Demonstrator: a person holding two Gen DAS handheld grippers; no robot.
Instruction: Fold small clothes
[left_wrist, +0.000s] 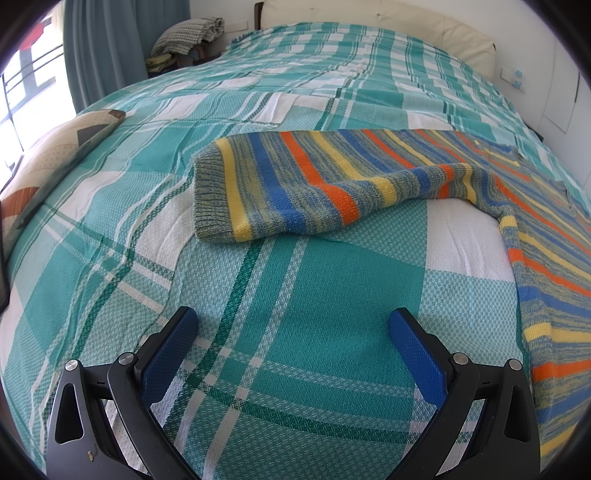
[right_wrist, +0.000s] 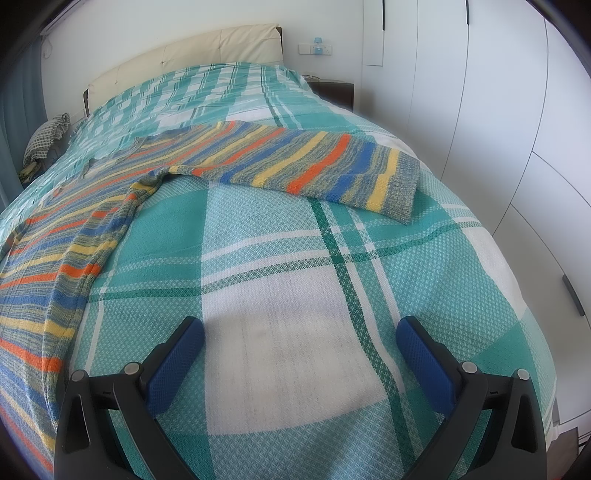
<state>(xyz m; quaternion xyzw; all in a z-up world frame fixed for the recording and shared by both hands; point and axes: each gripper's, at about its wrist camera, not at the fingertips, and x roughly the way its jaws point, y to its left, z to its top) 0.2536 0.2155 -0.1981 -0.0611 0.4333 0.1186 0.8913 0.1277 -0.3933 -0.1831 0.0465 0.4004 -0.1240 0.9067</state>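
Observation:
A striped knit sweater (left_wrist: 546, 236) in blue, orange, yellow and grey lies flat on the bed, back side up or front I cannot tell. Its left sleeve (left_wrist: 303, 188) stretches out sideways ahead of my left gripper (left_wrist: 293, 326), which is open, empty and hovers over the bedspread a little short of the cuff (left_wrist: 210, 199). In the right wrist view the sweater body (right_wrist: 55, 258) is at the left and its other sleeve (right_wrist: 314, 166) reaches right. My right gripper (right_wrist: 299, 332) is open and empty, short of that sleeve.
The bed has a teal and white plaid cover (left_wrist: 295, 280), also shown in the right wrist view (right_wrist: 280, 280). A patterned cushion (left_wrist: 48, 170) lies at its left edge. A cream headboard (right_wrist: 184, 55), a folded blanket (left_wrist: 188, 33) and white wardrobe doors (right_wrist: 498, 129) surround the bed.

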